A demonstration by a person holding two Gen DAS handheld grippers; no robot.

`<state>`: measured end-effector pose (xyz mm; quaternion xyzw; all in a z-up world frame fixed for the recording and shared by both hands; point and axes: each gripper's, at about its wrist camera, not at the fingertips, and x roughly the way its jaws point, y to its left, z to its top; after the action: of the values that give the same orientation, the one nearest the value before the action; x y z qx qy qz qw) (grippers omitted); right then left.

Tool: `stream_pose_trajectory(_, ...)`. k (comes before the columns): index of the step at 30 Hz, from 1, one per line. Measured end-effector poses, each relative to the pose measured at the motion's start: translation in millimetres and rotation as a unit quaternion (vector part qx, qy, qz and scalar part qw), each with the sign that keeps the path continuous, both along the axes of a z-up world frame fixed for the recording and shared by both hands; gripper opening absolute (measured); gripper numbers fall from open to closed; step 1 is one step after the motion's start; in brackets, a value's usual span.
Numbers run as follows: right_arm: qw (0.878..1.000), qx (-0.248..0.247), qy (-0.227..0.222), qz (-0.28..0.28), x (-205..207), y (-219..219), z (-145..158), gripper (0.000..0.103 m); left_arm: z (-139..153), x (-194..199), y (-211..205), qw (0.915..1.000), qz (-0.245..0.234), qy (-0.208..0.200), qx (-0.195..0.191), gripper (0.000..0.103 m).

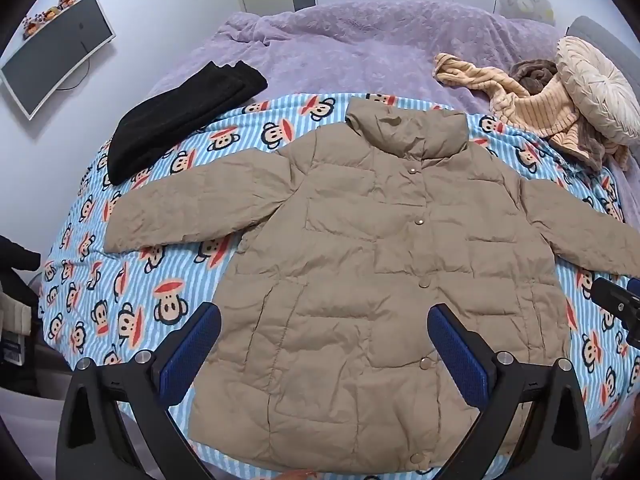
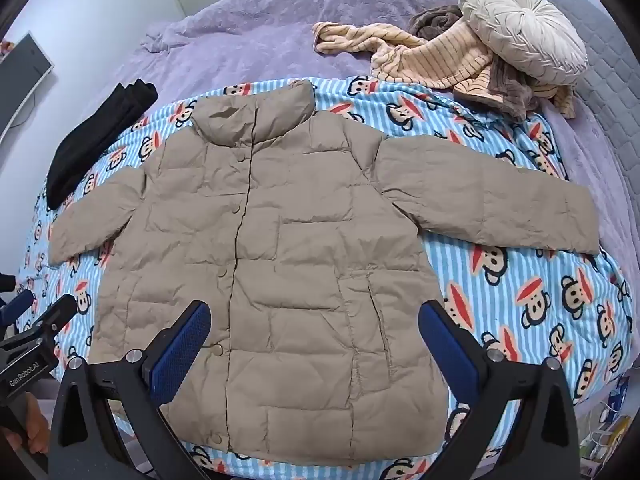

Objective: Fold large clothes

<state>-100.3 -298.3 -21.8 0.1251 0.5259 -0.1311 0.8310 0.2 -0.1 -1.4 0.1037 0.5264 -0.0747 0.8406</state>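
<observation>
A tan puffer jacket [image 1: 360, 264] [image 2: 280, 264] lies flat and front-up on a blue striped monkey-print sheet [image 1: 120, 280] [image 2: 540, 300], buttoned, collar away from me, both sleeves spread out sideways. My left gripper [image 1: 324, 336] hovers open above the jacket's lower left part, nothing between its blue pads [image 1: 196, 344]. My right gripper [image 2: 314, 336] hovers open above the lower right part, also with nothing between its blue pads [image 2: 448, 340]. Each gripper shows at the edge of the other's view: the right gripper [image 1: 620, 304], the left gripper [image 2: 32, 328].
A folded black garment [image 1: 176, 116] [image 2: 96, 136] lies at the sheet's far left. A heap of striped beige clothes [image 1: 532, 100] [image 2: 432, 60] and a round cream cushion [image 1: 596, 88] [image 2: 520, 20] sit at the far right on the purple bedspread [image 1: 340, 48] [image 2: 260, 32]. A monitor [image 1: 52, 56] hangs on the left wall.
</observation>
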Motion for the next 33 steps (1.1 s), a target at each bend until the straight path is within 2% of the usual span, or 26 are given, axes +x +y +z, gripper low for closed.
stream_pose_trajectory(4,1.000,0.002,0.006,-0.007,1.3,-2.4,-1.4,0.103,6.6,4.0,6.7,0.9997,-0.002,0.013,-0.019,0.103)
stream_pose_trajectory(6,1.000,0.013,0.008,-0.006,4.7,-11.6,5.6,0.103,7.0,1.4,-1.8,0.9998,-0.007,0.012,-0.016,0.103)
stream_pose_trajectory(12,1.000,0.006,0.003,0.000,0.5,-10.9,2.5,0.103,9.0,-9.9,-21.9,0.9997,-0.019,0.004,-0.013,0.103)
stream_pose_trajectory(33,1.000,0.002,0.007,0.006,-6.1,-13.2,0.8,0.103,13.1,-11.1,-22.1,0.9996,-0.016,0.006,-0.023,0.103)
